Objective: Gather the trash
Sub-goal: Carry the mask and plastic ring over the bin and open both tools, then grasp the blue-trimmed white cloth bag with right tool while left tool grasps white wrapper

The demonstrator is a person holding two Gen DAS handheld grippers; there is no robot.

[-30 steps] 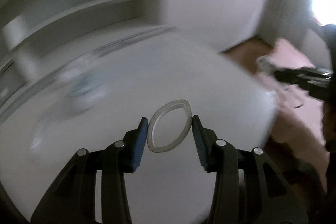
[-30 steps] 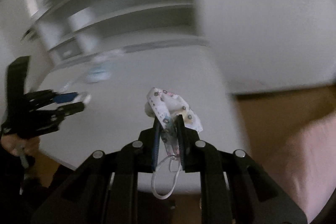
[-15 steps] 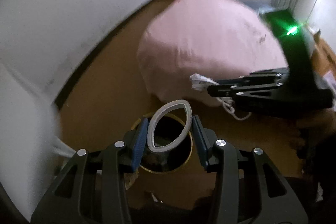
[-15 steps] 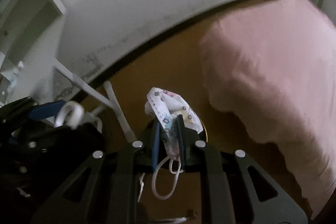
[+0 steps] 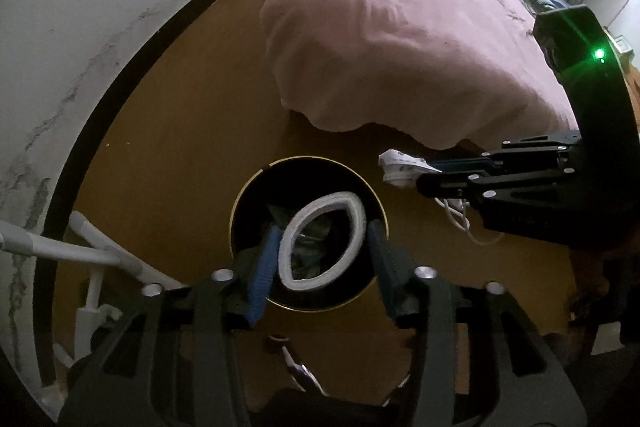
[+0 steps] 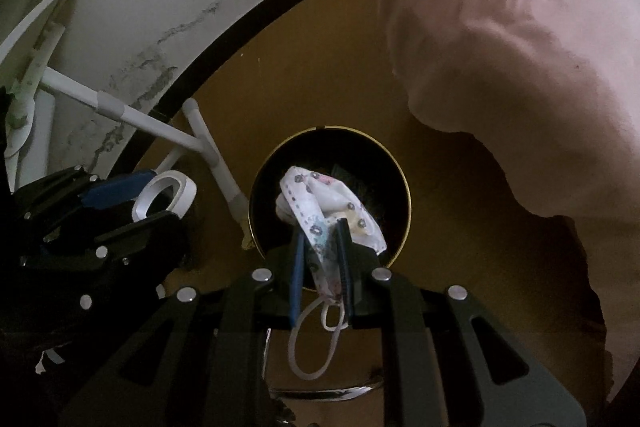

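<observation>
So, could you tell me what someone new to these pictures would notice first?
Probably the round black bin with a gold rim on the brown floor, right under both tools. The left hand-held gripper has just been opening around a white tape ring above the bin's mouth, while the right hand-held gripper is shut on a patterned face mask. A big pink duvet fills the space beyond.

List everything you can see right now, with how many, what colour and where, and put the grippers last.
Tape ring: one, white, between the left gripper's just-opening jaws, over the bin.
Face mask: one, white patterned, pinched in the right gripper, above the bin.
Bin: one, black with gold rim, on the brown floor.
Bedcover: one, pink, beyond the bin.
White frame tubes: by the wall.
Left gripper: black, blue pads.
Right gripper: black, shut on the mask.
</observation>
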